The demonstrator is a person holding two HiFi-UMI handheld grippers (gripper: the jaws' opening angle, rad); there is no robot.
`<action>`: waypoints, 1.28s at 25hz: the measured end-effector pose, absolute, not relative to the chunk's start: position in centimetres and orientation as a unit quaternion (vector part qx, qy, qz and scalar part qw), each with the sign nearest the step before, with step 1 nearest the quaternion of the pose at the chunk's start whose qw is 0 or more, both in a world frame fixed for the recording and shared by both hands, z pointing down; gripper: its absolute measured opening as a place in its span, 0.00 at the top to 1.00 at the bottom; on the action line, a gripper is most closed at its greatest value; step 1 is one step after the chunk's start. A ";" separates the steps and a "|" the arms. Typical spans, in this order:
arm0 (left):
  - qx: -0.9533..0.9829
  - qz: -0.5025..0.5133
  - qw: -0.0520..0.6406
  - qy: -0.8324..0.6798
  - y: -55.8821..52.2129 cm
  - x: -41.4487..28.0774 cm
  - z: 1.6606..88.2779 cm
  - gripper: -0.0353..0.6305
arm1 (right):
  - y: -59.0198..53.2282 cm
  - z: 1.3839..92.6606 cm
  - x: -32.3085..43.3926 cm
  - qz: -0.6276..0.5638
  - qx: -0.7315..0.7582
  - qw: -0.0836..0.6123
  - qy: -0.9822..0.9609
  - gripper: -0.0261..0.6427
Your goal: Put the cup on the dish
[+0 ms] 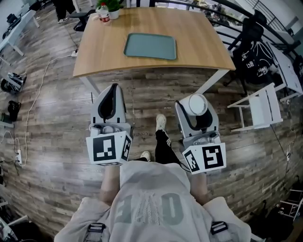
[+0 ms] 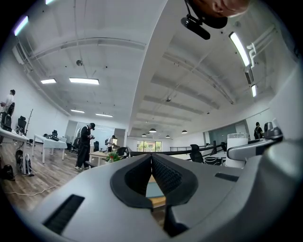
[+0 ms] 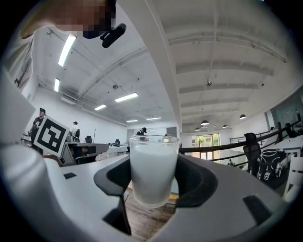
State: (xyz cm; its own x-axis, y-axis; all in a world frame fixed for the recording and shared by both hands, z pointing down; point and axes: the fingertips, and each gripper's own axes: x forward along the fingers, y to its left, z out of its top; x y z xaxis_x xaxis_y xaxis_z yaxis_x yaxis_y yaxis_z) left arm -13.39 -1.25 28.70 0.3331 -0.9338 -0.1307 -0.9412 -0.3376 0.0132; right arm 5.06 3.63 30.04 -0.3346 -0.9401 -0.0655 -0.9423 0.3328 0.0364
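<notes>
A frosted white cup [image 1: 197, 103] stands upright between the jaws of my right gripper [image 1: 197, 108], which is shut on it; the right gripper view shows the cup [image 3: 154, 170] close up, clamped at its lower half. The dish, a teal-green rectangular tray [image 1: 150, 46], lies on the wooden table [image 1: 199, 42] well ahead of both grippers. My left gripper [image 1: 112, 94] is held level beside the right one, shut with nothing in it; its ribbed pads [image 2: 163, 172] meet at the tips. A sliver of the dish [image 2: 153, 190] shows below them.
A potted plant [image 1: 112, 6] and a small bottle [image 1: 104, 14] stand at the table's far left corner. A white folding chair [image 1: 262, 108] and a black office chair [image 1: 255, 52] stand to the right. Cables trail over the wooden floor at the left. People stand far off.
</notes>
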 end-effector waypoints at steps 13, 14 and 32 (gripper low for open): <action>-0.795 0.035 0.048 0.604 -16.0 -9.3 28.6 0.93 | -14.0 31.3 8.6 0.049 -0.539 0.006 0.841 0.56; -0.793 0.034 0.048 0.606 -17.4 -8.9 28.3 0.93 | -15.5 31.1 9.0 0.049 -0.536 0.004 0.843 0.56; -0.755 0.020 0.045 0.654 -37.9 -4.1 26.6 0.93 | -38.9 32.6 15.7 0.011 -0.509 -0.041 0.860 0.56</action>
State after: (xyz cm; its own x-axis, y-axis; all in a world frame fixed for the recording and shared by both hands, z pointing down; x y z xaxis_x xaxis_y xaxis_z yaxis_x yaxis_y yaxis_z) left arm -4.13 -37.89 26.60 0.1430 -0.9857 -0.0894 -0.9893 -0.1398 -0.0413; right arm 15.67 -38.92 32.57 -0.4795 -0.8756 0.0587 -0.8738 0.4825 0.0601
